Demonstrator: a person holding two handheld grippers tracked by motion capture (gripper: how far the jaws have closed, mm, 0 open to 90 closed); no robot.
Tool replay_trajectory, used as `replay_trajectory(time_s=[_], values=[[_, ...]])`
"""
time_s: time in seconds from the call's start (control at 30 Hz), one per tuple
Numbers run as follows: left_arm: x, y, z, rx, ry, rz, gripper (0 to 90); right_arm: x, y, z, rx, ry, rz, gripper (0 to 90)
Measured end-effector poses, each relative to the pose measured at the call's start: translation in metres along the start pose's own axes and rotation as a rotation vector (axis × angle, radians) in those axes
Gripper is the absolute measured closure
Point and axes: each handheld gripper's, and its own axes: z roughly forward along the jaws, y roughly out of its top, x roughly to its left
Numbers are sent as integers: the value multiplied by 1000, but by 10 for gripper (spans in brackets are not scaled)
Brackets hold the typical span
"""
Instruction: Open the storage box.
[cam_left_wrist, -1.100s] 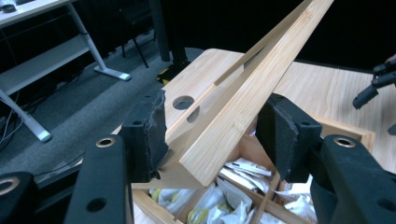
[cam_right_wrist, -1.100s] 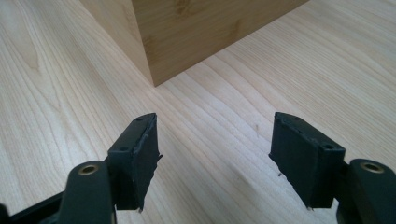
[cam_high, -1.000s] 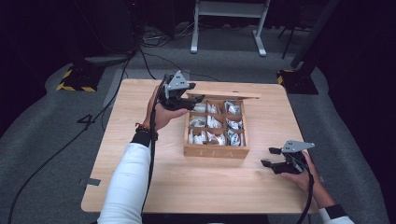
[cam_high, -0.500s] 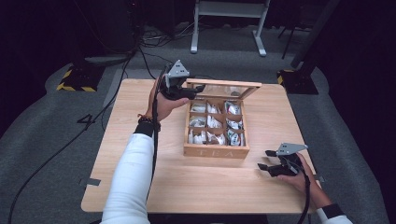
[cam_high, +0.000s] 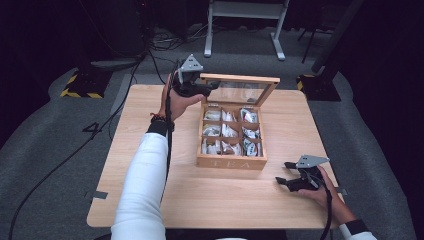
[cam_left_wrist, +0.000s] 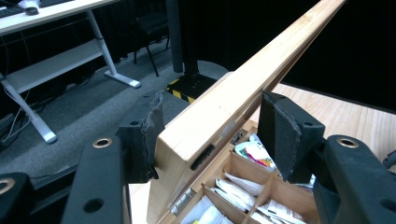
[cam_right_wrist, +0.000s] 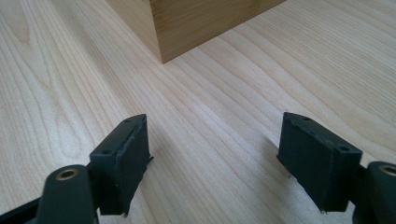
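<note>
The wooden tea box (cam_high: 231, 150) was seen mid-table, its glass lid (cam_high: 240, 90) raised. The lid's frame lay between the left gripper (cam_high: 212, 86)'s spread jaws, only one pad touching. The right gripper (cam_right_wrist: 212, 158), jaws just opened wide and empty, was held over the table (cam_high: 150, 175) near the box's front corner.

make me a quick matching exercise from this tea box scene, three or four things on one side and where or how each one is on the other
Things:
1. lid
2. tea bags
3. left tool
4. right tool

States:
A. low over bare table, nothing between its jaws
B. raised, standing up at the back of the box
C. at the lid's left corner
D. sorted into the box's compartments

Pairs: 1-B, 2-D, 3-C, 4-A
</note>
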Motion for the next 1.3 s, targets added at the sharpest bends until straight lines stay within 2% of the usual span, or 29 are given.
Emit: replay_trajectory(time_s=[0.6,0.73,0.87,0.93,1.0,1.1,1.17,1.3], values=[[21,13,19,-5,46,-43,400,1,0,0,2,-6,10,227],[25,12,23,-19,42,-57,397,0,0,0,2,-5,9,226],[30,10,30,15,72,-56,430,0,0,0,2,-3,7,221],[32,7,35,20,60,-64,413,0,0,0,2,-3,7,221],[33,4,41,35,66,-67,418,0,0,0,2,-3,7,221],[35,0,45,27,69,-81,411,0,0,0,2,-3,7,221],[37,-1,48,29,78,-87,413,0,0,0,2,-3,7,221],[40,-6,53,63,102,-93,429,1,0,0,2,-2,8,221]])
